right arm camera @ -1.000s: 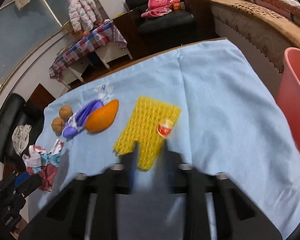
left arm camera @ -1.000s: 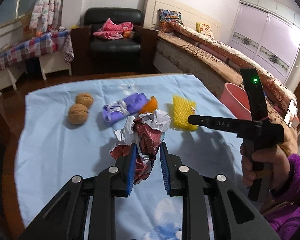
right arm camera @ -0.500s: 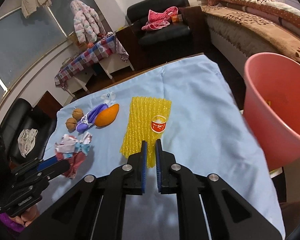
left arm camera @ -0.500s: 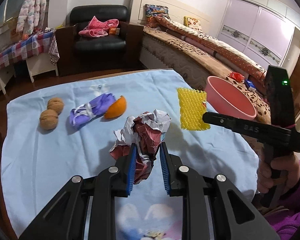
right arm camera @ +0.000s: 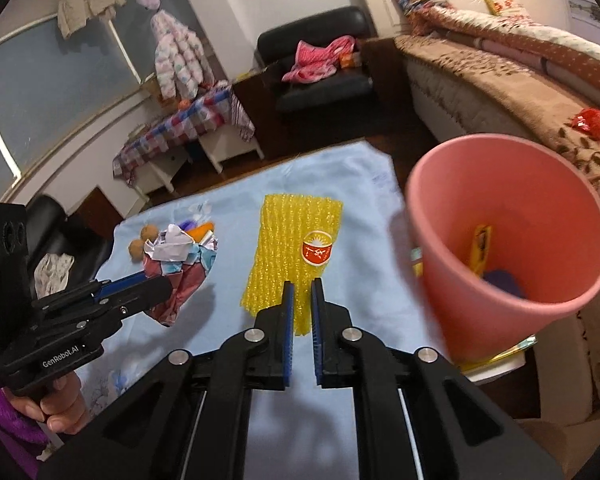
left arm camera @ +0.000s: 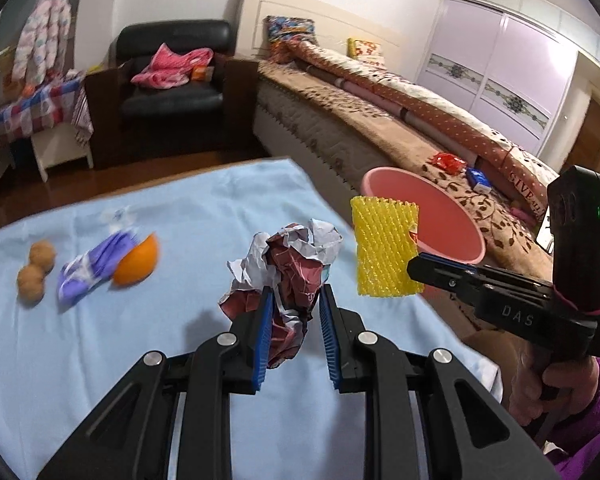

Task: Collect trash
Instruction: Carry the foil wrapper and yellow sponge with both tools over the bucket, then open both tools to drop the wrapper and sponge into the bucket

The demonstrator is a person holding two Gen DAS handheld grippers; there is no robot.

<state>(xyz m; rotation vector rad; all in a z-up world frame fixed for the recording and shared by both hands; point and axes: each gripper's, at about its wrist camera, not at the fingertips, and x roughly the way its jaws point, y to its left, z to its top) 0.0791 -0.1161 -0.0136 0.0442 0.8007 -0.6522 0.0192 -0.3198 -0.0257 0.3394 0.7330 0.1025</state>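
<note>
Blue-clothed bench (left arm camera: 148, 344) below: left tool (left arm camera: 294, 320) clamps the crumpled red-and-white paper wad (left arm camera: 288, 264); right tool (right arm camera: 301, 300), pinching the yellow foam-net sleeve (right arm camera: 296, 236), sits left of the pink plastic bucket (right arm camera: 452, 280).

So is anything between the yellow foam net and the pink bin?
Nothing visible. The right tool holds the yellow foam net in the air beside the pink bin, whose mouth is open.

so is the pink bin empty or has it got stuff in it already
Not empty. The right wrist view looks into the pink bin and shows a yellow wrapper and something purple at the bottom.
</note>
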